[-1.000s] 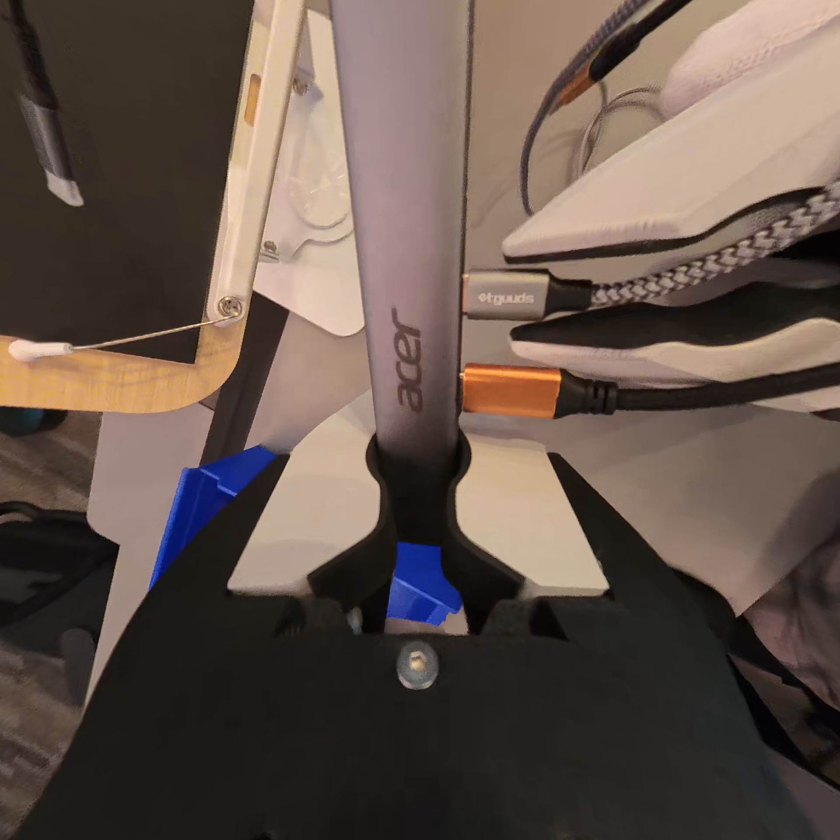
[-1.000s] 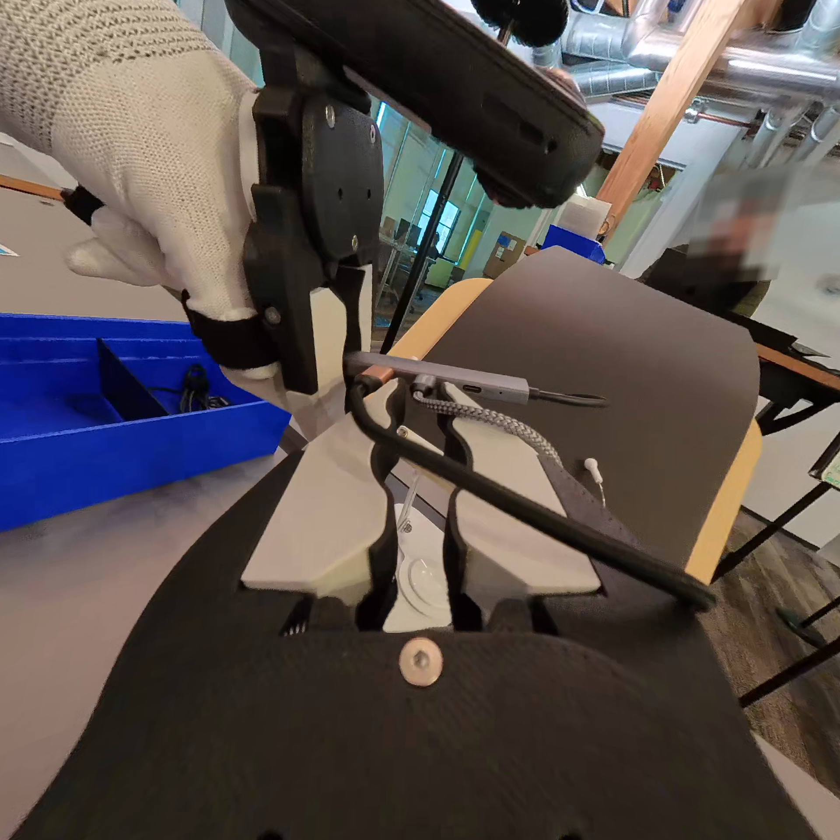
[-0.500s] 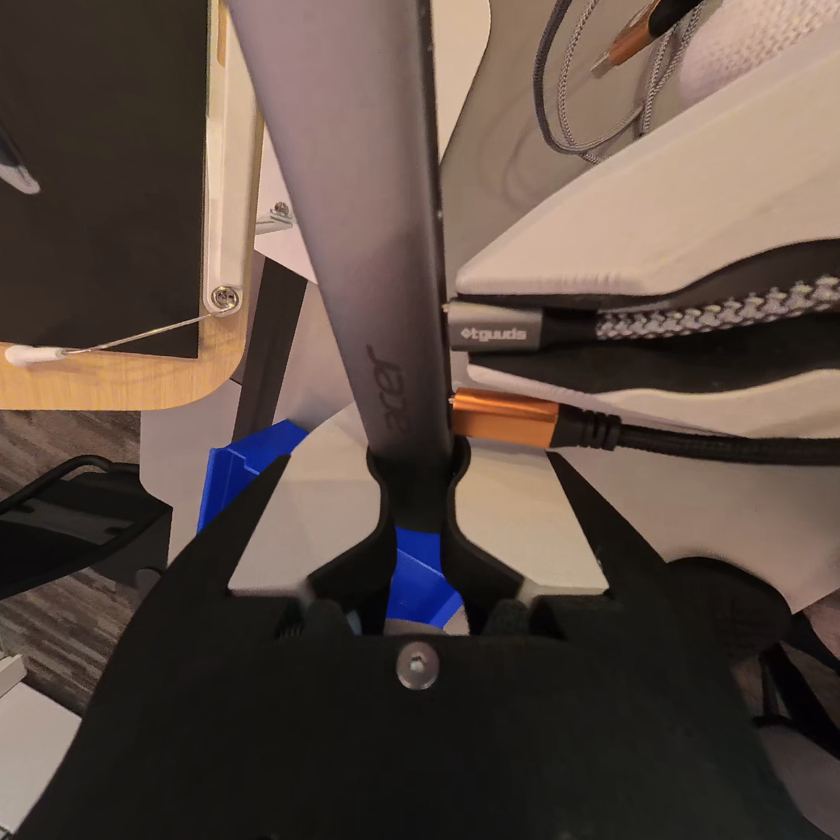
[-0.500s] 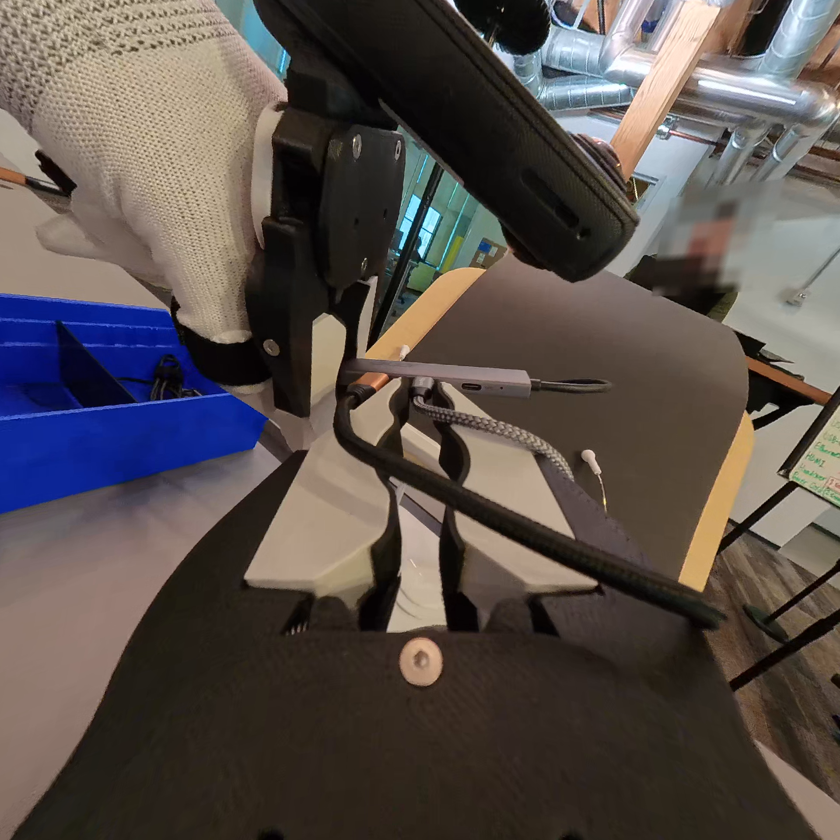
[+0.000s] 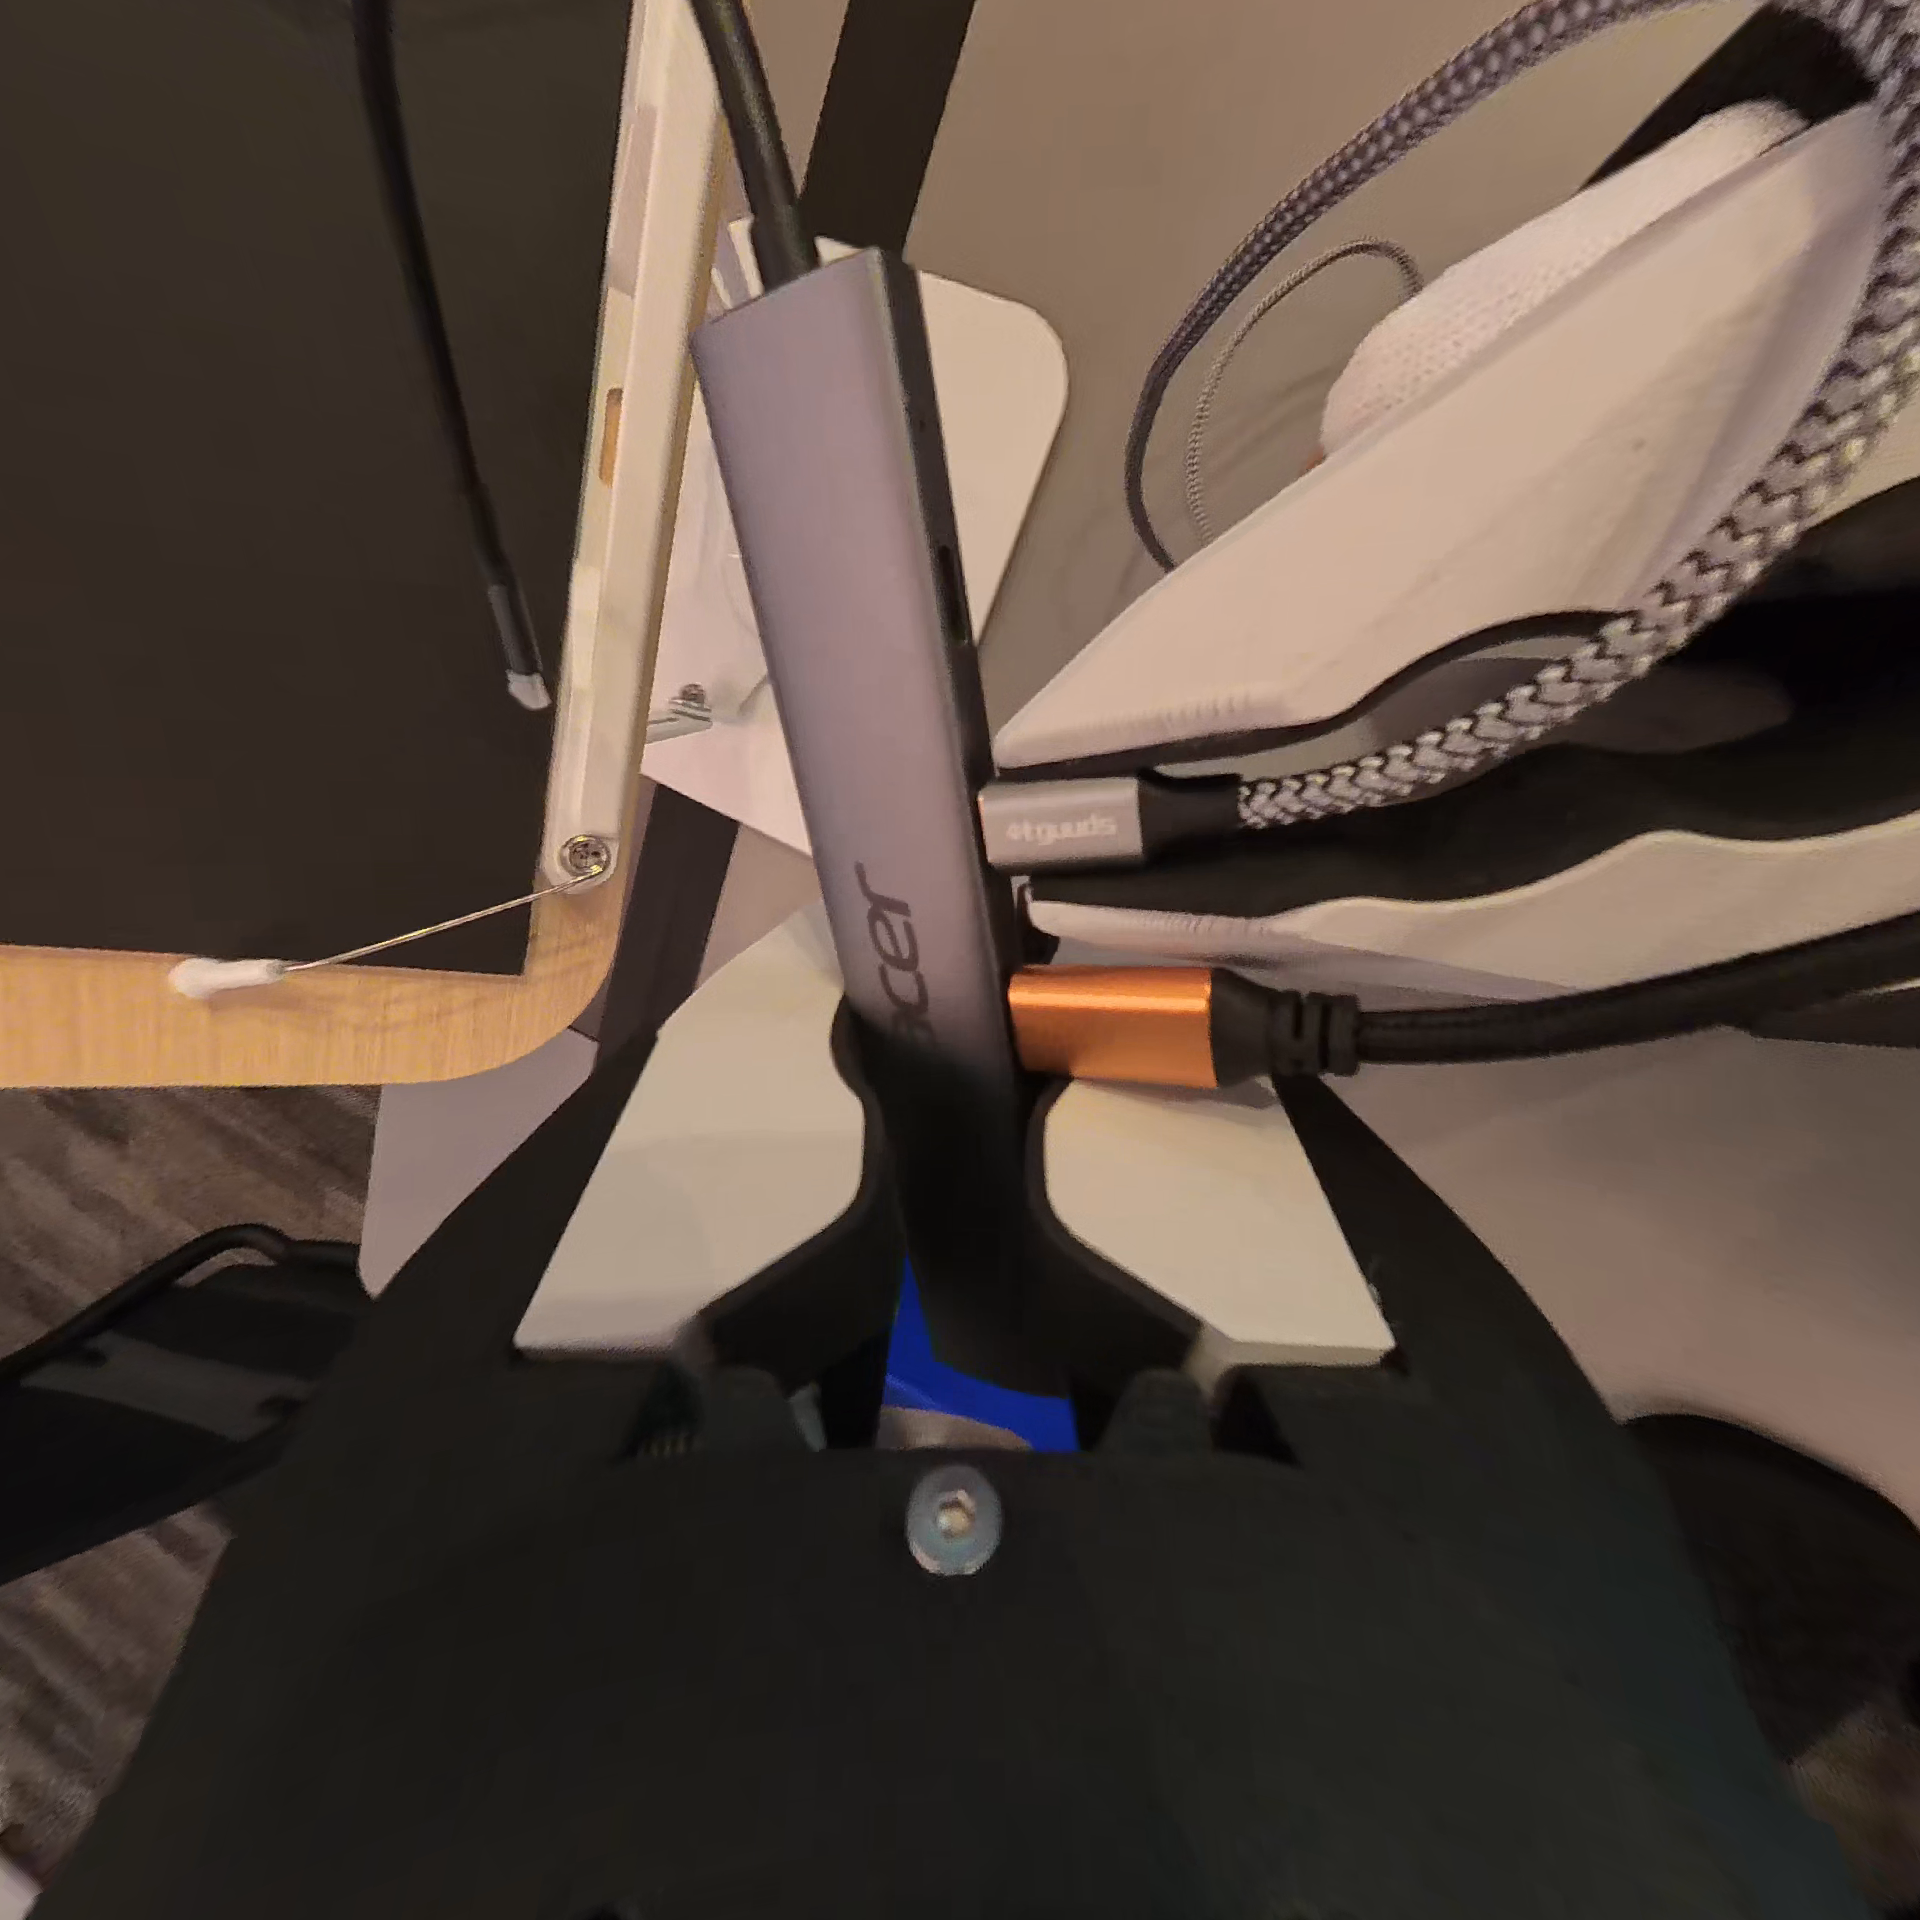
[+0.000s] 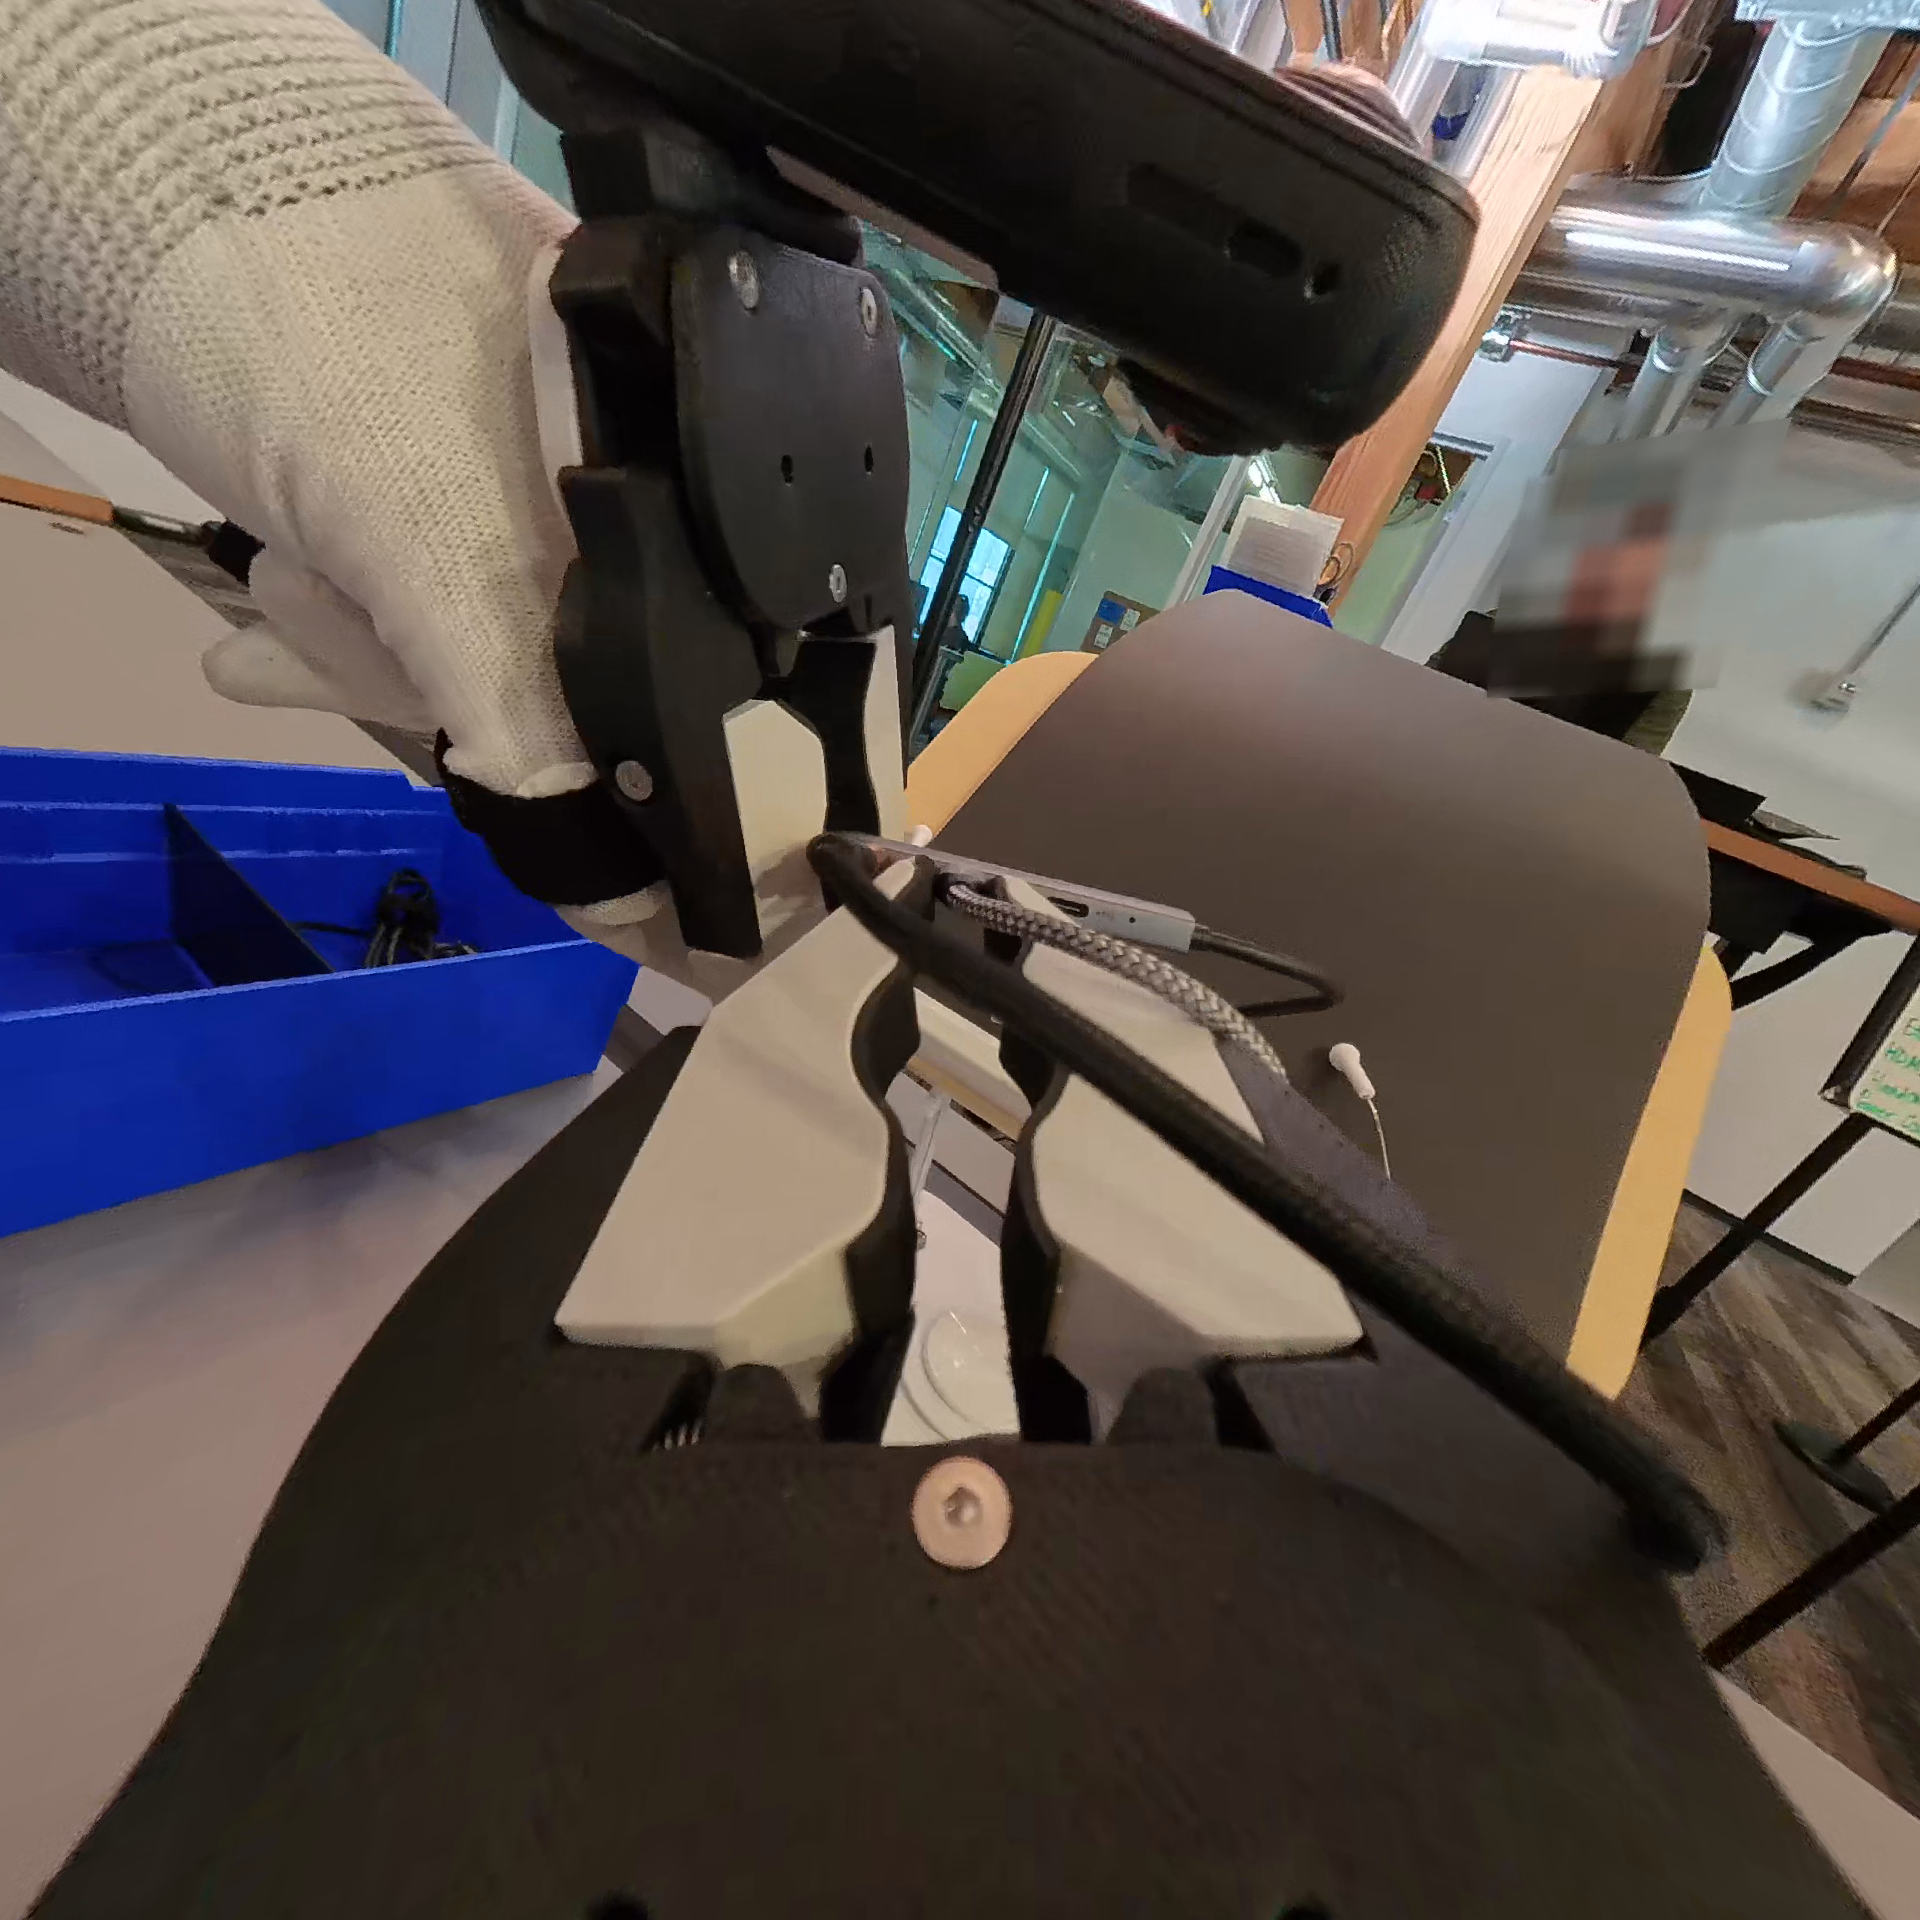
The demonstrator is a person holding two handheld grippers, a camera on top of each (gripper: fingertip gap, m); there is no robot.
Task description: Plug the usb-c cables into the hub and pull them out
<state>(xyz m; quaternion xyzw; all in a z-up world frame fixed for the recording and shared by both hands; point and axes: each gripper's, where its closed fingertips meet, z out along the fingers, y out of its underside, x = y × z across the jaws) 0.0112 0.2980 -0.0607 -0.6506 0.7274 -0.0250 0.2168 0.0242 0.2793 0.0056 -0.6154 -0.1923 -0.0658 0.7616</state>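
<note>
Two plugs in hub (image 5: 883,727) | left gripper (image 5: 940,1049) clamps hub | right gripper (image 6: 961,904) pinches grey plug (image 5: 1060,826) | copper plug (image 5: 1107,1023) beside.

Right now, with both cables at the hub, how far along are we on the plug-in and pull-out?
Done: the orange plug and the grey plug both sit in the side of the hub.
In hand: the left gripper clamps the hub's near end; the right gripper is closed on the grey plug of the braided cable.
Left: pulling out both plugs; neither shows a gap at its port.
</note>
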